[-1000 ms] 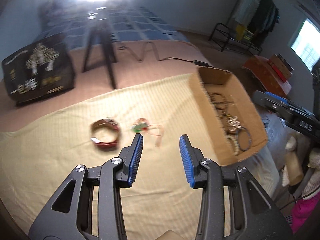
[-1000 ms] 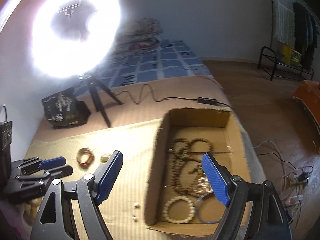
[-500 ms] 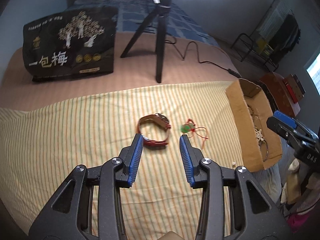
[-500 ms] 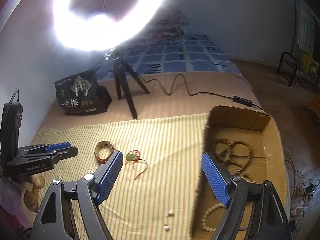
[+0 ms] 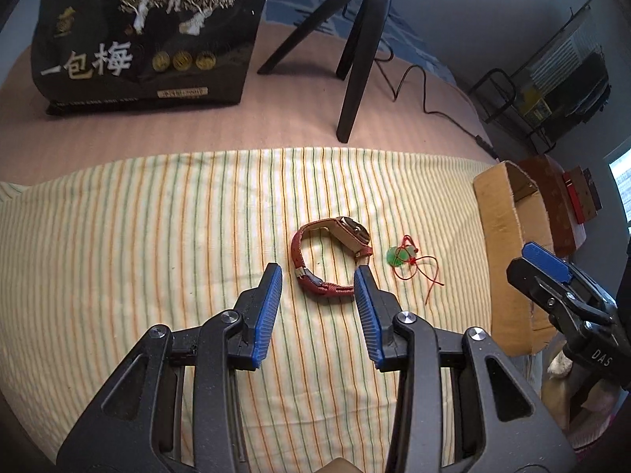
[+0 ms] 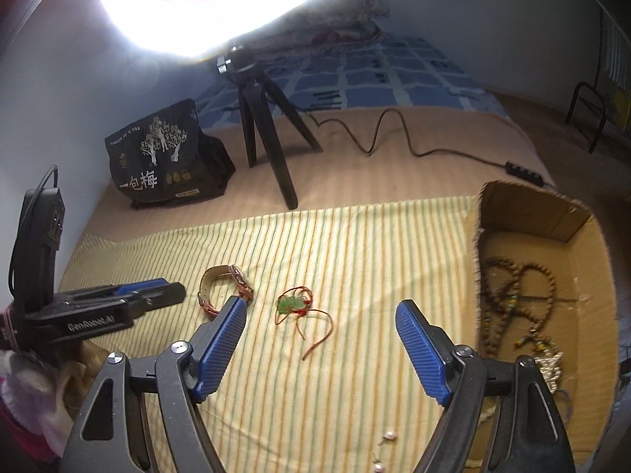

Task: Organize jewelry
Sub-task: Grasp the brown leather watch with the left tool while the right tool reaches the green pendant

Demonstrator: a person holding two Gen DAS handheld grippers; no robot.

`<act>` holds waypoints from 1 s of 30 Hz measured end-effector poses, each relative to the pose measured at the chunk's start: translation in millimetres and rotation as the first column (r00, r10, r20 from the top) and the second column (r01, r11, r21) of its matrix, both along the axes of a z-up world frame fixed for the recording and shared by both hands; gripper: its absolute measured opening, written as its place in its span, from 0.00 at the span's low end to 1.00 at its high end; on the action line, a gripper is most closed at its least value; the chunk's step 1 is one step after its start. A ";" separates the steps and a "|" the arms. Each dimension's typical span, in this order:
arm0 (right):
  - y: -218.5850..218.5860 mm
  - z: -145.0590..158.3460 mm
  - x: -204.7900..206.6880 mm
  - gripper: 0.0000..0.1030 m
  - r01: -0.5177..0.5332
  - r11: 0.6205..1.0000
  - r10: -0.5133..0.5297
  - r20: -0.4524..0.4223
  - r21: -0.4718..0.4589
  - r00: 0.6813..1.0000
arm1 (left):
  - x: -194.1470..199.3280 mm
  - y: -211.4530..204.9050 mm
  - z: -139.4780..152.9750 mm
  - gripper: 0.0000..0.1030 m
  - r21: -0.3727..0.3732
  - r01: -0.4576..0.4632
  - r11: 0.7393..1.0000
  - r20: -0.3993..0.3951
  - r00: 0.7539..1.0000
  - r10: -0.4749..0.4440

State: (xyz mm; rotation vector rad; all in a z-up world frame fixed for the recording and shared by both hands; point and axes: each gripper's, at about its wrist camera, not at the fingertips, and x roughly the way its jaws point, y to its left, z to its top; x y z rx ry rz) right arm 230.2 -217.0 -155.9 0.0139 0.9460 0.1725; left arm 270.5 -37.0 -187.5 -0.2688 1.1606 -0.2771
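On the striped cloth [image 6: 355, 244] a wristwatch [image 5: 330, 255] lies near the middle, with a pendant on a cord [image 5: 410, 262] just to its right. A cardboard box [image 6: 548, 213] sits on the cloth's right edge, bead strings [image 6: 512, 299] inside it. Two small pearls [image 6: 384, 449] lie near the cloth's front edge. Behind the cloth stand a tripod [image 6: 268, 130] and, at the far left, a printed bag [image 5: 146, 31].

A ring light [image 6: 213, 4] overexposes the top of both views, leaving the striped cloth [image 5: 157, 236] below it evenly lit and sharp, with soft shadows and strong fisheye bending and darkening toward the edges.
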 end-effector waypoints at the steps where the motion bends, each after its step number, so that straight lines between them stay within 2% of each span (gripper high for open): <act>1: 1.6 -3.1 3.0 0.76 0.002 1.000 -0.002 -0.010 0.005 1.000 | 1.7 -0.6 -2.3 0.37 0.006 0.002 1.000 -0.003 1.000 -0.002; 7: 10.4 -17.0 14.8 0.73 -0.005 1.000 0.005 -0.054 0.007 0.999 | 14.3 0.7 -20.5 0.37 -0.006 -0.023 1.000 -0.039 0.999 0.023; 11: 14.8 -27.9 21.8 0.70 -0.007 1.000 0.006 -0.080 -0.010 0.997 | 19.9 -1.8 -33.7 0.37 0.018 -0.020 1.000 -0.055 0.998 0.021; 12: 15.8 -31.4 23.9 0.69 -0.006 1.000 0.005 -0.087 -0.014 0.996 | 20.8 -1.8 -35.3 0.33 0.021 -0.022 1.000 -0.059 0.998 0.024; 13: 16.9 -34.2 25.7 0.68 -0.005 1.000 0.003 -0.092 -0.019 0.996 | 21.3 -2.0 -36.0 0.24 0.024 -0.024 0.999 -0.059 0.998 0.025; 16: 21.6 -42.7 30.1 0.66 -0.014 0.999 0.009 -0.108 -0.042 0.994 | 22.4 -4.3 -34.6 0.12 0.037 -0.014 0.999 -0.053 0.998 0.016; 21: 32.7 -54.7 33.4 0.64 -0.050 0.995 0.039 -0.123 -0.088 0.992 | 20.9 -1.6 -29.4 0.08 0.082 -0.025 0.996 -0.029 0.999 0.028; 30: 50.9 -71.5 42.8 0.61 -0.090 0.986 0.069 -0.147 -0.143 0.987 | 16.2 20.6 -29.0 0.07 0.077 -0.041 0.996 -0.032 0.999 0.043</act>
